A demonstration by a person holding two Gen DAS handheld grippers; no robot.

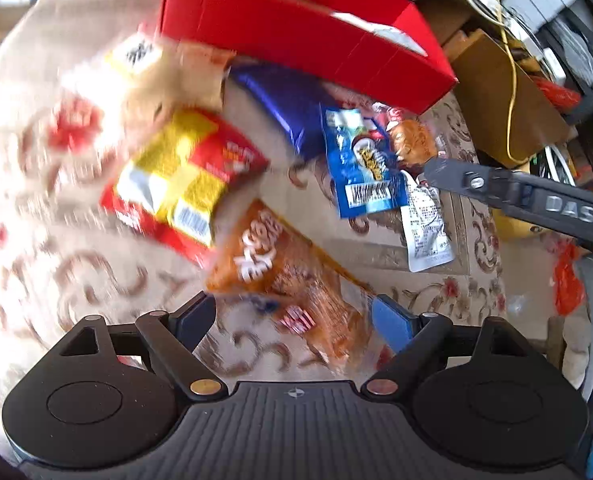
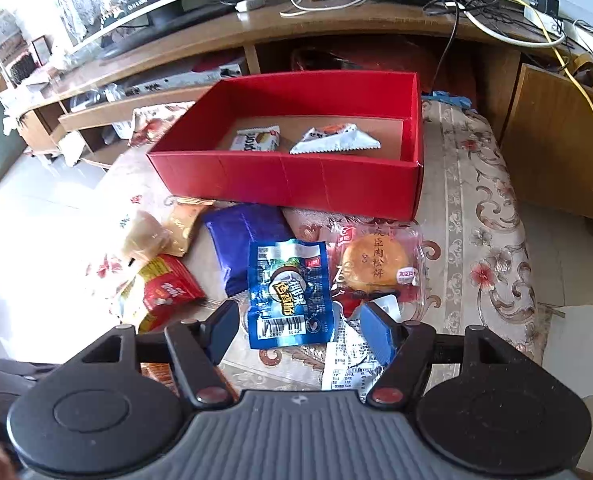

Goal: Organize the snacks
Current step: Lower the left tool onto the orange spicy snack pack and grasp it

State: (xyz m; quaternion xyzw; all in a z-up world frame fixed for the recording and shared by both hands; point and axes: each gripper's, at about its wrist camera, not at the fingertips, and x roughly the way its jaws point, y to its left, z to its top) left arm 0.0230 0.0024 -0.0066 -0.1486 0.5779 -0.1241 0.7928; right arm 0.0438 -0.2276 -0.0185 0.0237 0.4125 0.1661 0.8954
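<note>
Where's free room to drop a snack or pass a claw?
Inside the red cardboard box: bare brown floor right of the white triangular packet, and left of the small white wrapped snack. On the floral cloth: the open strip right of the box and the clear-packed round pastry. Crowded: the snack pile in front of the box.

Matt red cardboard box (image 2: 288, 184); glossy plastic blue wrapper (image 2: 286, 292); clear plastic pastry tray (image 2: 380, 264); woven floral cloth (image 2: 472, 216); smooth varnished wood shelf (image 2: 232, 36).

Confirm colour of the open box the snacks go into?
Red outside and on its walls, brown cardboard floor. The box shows best in the right wrist view.
</note>
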